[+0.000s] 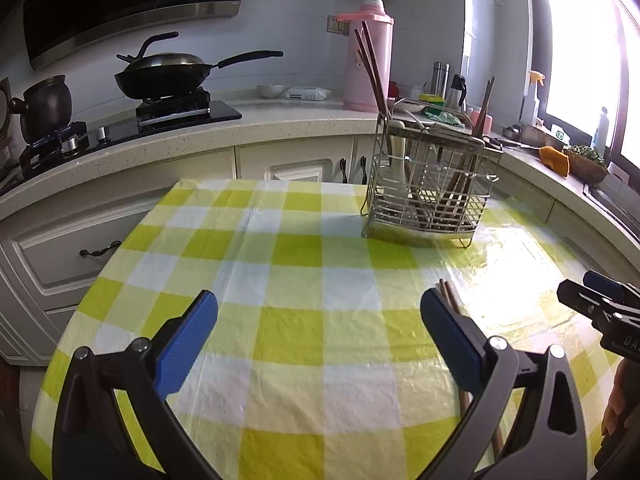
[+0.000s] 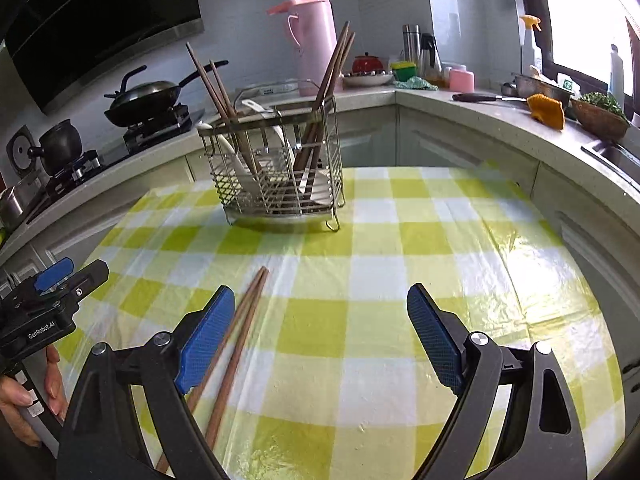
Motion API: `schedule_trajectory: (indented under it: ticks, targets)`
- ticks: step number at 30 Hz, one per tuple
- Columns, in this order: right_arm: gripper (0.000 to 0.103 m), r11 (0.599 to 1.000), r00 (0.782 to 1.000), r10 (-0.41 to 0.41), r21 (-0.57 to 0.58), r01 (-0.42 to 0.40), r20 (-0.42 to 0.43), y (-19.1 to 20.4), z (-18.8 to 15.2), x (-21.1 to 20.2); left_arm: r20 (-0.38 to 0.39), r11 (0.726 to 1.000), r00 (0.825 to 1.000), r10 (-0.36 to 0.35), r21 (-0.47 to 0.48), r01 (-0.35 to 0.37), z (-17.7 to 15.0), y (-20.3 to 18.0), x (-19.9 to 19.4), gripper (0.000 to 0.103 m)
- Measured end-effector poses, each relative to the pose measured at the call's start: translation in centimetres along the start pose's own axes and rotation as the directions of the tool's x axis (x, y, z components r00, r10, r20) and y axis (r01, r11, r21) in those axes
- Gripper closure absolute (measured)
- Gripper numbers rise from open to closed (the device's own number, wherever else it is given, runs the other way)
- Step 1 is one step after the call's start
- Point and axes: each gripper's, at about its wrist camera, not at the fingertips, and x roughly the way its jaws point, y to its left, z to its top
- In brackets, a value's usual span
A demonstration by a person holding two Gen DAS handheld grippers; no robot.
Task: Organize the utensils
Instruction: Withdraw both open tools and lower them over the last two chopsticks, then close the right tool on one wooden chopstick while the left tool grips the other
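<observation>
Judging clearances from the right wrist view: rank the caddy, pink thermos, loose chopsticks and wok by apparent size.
1. Caddy
2. Loose chopsticks, longest but thin and nearest the camera, so this place is unsure
3. Pink thermos
4. Wok, farther off, so unsure

The desk (image 2: 400, 240) is covered by a cloth (image 1: 296, 248) checked in yellow-green and white, over which a clear, glossy film is laid; strong glare is seen on its window side. A wire utensil rack (image 2: 276, 168) is stood on the far part of the desk, raised on small looped feet, with chopsticks and white spoons held upright inside. A pair of brown chopsticks (image 2: 236, 344) is laid flat on the cloth nearer the cameras, side by side and almost touching, well apart from the rack. The rest of the cloth is left bare.
</observation>
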Motion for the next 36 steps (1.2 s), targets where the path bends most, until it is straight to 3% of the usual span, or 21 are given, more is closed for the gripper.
schedule_trajectory:
  ticks: [21,31,36]
  targets:
    - [0.031,0.998,0.989,0.001,-0.062,-0.010,-0.150,3.9,-2.5,4.5,-0.077,0.999,0.996,0.040,0.017,-0.038,-1.2,0.9,3.2,0.005]
    - [0.050,0.994,0.970,-0.022,-0.108,-0.005,-0.241,5.2,-3.4,6.1,-0.085,0.998,0.995,0.052,0.034,-0.050,-1.4,0.9,3.5,0.005]
    - [0.051,0.994,0.970,-0.031,-0.112,0.004,-0.243,5.4,-3.1,6.6,-0.079,0.998,0.995,0.055,0.034,-0.053,-1.4,1.1,3.3,0.005]
